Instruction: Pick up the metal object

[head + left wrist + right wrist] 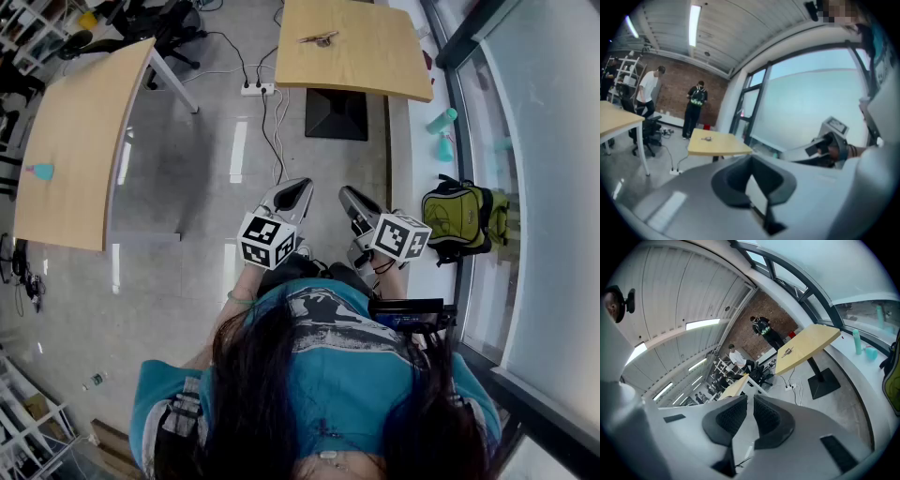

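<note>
Metal object (pixel 319 38): small and thin, lying on the far tabletop (pixel 375 56), near its back edge and well apart from both tongs. All three views show it, in each only as a small speck whose shape cannot be made out.

Curved tabletop (pixel 80 141): at the left of the head view, carrying a small teal item (pixel 40 172) near its left edge. The left gripper view shows only one corner of this tabletop.

Power strip (pixel 255 89): white, on the floor just left of the far tabletop's black base (pixel 336 114), with cables trailing from it.

Left tongs (pixel 305 184): held low before the person's body, clenched tip to tip on nothing.

Right tongs (pixel 345 192): just beside the left pair, pads drawn together with nothing between them.

Backpack (pixel 464 218): green, on the floor by the window, right of the right tongs. The left gripper view does not show it.

Bottles (pixel 442 120): two, teal, by the window.

Standing people (pixel 696 105): two, before a brick wall beyond the far tabletop. Only the gripper views show them.
</note>
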Demonstrator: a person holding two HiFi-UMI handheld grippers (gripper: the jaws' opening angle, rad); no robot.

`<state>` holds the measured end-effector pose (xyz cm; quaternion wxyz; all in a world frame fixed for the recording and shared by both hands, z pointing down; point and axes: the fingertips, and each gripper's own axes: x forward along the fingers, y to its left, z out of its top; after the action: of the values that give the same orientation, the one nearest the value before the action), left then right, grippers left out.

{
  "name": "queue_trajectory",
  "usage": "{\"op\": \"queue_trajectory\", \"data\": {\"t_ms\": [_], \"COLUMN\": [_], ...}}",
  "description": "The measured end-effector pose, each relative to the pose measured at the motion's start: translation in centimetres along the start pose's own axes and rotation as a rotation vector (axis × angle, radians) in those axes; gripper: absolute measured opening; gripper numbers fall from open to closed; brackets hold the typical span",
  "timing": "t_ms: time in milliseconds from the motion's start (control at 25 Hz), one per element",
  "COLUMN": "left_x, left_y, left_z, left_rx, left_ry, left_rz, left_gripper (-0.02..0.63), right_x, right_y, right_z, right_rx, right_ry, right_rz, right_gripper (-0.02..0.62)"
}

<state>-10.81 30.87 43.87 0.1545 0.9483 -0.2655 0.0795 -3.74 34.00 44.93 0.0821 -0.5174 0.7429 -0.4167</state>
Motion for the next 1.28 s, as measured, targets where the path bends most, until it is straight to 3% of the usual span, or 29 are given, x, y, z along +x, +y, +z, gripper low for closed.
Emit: {"op": "queue_trajectory", "data": {"t_ms": [520,720,1280], "left_x": [1.6,3.9,16.3], "left_y": [1.6,2.2,4.6], "left_z": [-0.5,-0.6,4.1], "left_rx": [-0.03,-0.035,-0.045], "left_ry": [0.017,0.027,-0.008], "left_rz": [-0.028,-0.008,0.116], "left_gripper": [0.003,0.003,0.003], "right_x": [0.4,0.9,4.3], "right_y": [-1.0,-2.7,-10.9], "right_z": [0.5,2.2,13.8], "right_rx": [0.04,0.101,0.018], "right_ry": [-0.039,-0.055,0.037], "right_rz": [-0.023,0.028,0.08], "right_gripper": [0.052,0.052,0.052]}}
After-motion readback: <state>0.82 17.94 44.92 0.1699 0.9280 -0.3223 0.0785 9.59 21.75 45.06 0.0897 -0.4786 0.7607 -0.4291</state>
